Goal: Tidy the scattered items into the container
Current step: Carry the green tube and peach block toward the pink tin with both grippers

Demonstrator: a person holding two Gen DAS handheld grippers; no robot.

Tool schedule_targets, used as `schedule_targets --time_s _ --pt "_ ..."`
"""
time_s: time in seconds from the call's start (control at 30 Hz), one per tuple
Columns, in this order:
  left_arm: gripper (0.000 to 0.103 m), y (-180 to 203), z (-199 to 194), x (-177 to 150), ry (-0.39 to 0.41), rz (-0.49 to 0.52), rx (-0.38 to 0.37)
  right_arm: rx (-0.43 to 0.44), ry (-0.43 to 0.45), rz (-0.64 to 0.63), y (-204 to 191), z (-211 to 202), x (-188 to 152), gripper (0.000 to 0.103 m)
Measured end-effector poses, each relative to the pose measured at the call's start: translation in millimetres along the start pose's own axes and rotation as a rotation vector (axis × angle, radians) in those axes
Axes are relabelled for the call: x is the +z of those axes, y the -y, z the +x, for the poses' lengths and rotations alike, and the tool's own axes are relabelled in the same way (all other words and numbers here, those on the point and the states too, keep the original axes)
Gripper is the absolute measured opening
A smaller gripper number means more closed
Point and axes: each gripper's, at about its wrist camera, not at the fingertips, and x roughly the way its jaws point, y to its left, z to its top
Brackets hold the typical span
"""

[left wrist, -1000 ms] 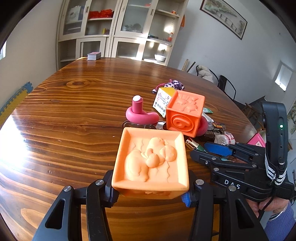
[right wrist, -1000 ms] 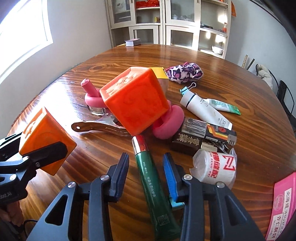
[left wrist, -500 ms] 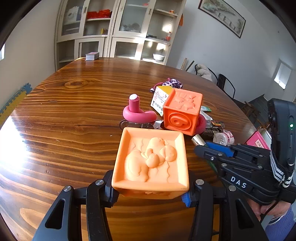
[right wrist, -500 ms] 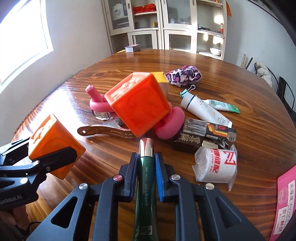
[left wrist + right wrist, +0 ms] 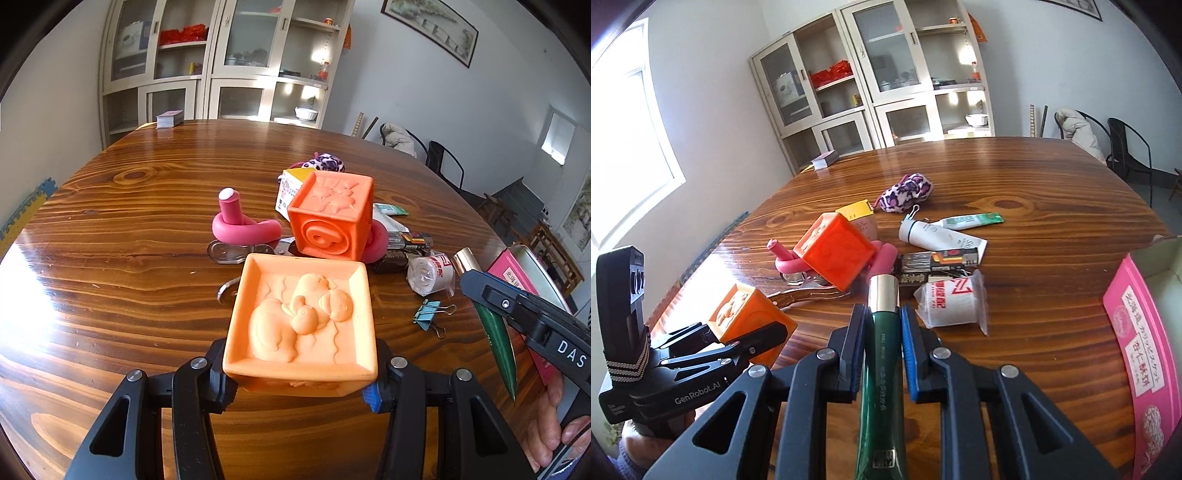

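Observation:
My left gripper [image 5: 301,384] is shut on a pale orange soft block [image 5: 301,321] with a raised animal on its top face, held above the near part of the wooden table [image 5: 129,266]. The right wrist view shows that same block [image 5: 746,314] at lower left. My right gripper [image 5: 882,325] is shut on a dark green tube [image 5: 881,369] with a silver cap, lifted off the table. In the left wrist view the tube [image 5: 498,339] hangs tilted from those jaws. A pink open box [image 5: 1137,343] sits at the right edge.
Mid-table lie a darker orange cube [image 5: 836,254], a pink bendy tube [image 5: 243,230], a wrapped white roll [image 5: 951,302], a white tube [image 5: 942,236], a leopard pouch [image 5: 907,192], a dark packet [image 5: 938,258] and a blue binder clip [image 5: 428,314]. A hand [image 5: 554,424] holds the right gripper.
The right gripper's jaws came together on the green tube, then raised it off the table and carried it to the right while rolling. The left gripper kept its hold on the block.

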Motion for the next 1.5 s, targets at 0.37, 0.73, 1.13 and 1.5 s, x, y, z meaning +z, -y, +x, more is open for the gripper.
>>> schedule_targets --time_s 0.37,0.73,1.13,1.5 --pt "0.054 50.2 4.6 0.4 -0.019 0.086 -0.034 -0.069 0.074 0.090 37.7 -51.6 -15.5 0.020" --pt "0.054 111.2 -2.2 6.5 -0.004 0.207 -0.078 -0.143 0.182 0.211 90.6 -106.6 -27.2 0.020" --pt "0.054 173.0 -0.4 4.7 -0.021 0.310 -0.160 -0.228 0.260 0.294 129.8 -148.9 -42.7 0.021" --pt "0.054 236.1 -7.6 21.0 -0.009 0.374 -0.306 -0.334 0.316 0.381 174.8 -178.8 -48.1 0.021"
